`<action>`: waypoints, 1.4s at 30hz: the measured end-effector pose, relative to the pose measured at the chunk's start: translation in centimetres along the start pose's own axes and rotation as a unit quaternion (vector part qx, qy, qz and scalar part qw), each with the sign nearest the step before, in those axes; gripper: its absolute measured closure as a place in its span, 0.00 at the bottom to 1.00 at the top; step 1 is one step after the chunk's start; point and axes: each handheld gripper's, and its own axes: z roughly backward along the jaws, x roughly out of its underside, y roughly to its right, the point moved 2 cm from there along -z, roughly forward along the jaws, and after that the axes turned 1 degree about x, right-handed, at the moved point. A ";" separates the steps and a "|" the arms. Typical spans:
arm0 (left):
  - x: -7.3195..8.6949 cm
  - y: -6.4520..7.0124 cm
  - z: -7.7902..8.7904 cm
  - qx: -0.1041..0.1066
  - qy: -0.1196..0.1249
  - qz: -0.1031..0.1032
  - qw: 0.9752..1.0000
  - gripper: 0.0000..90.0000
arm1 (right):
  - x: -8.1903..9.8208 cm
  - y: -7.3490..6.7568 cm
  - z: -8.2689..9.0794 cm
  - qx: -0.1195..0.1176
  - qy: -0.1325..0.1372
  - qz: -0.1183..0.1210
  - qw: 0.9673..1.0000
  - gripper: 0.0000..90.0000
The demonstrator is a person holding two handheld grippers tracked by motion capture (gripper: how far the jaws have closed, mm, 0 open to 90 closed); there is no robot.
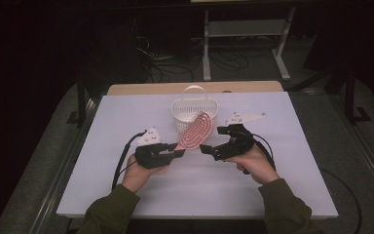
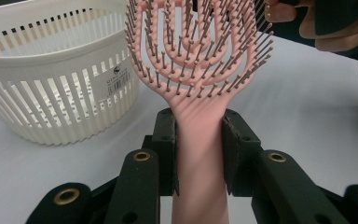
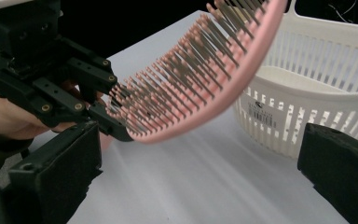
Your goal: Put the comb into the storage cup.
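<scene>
Pink hairbrush held by the left gripper, next to a white basket.

The white basket [image 1: 195, 113] carries a small label on its wall, but the writing on it is too small to read. What lies inside the basket I cannot tell, because the brush head covers its opening in the high view. The left gripper [image 2: 199, 154] is closed on the handle of the pink hairbrush [image 2: 200, 84], with one pad on each side of the neck; the brush head points to about 1 o'clock from the jaws and its tip is over the basket rim. The right gripper [image 1: 207, 149] stands wide open at about 4 o'clock from the brush head, just beside it, with nothing between its jaws. Everything is above the white table [image 1: 272, 185].
</scene>
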 end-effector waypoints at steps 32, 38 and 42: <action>0.5 1.1 -0.4 -0.006 0.005 -0.015 1.000 0.78 | -1.1 0.0 -2.1 -0.012 0.011 -0.020 1.000 0.01; 0.6 1.5 -0.6 -0.005 0.006 -0.017 1.000 0.78 | -1.1 0.1 -1.9 -0.011 0.013 -0.026 1.000 0.05; 0.6 1.5 -0.7 -0.006 0.005 -0.019 1.000 0.78 | -1.1 0.0 -2.0 -0.011 0.016 -0.030 0.999 0.08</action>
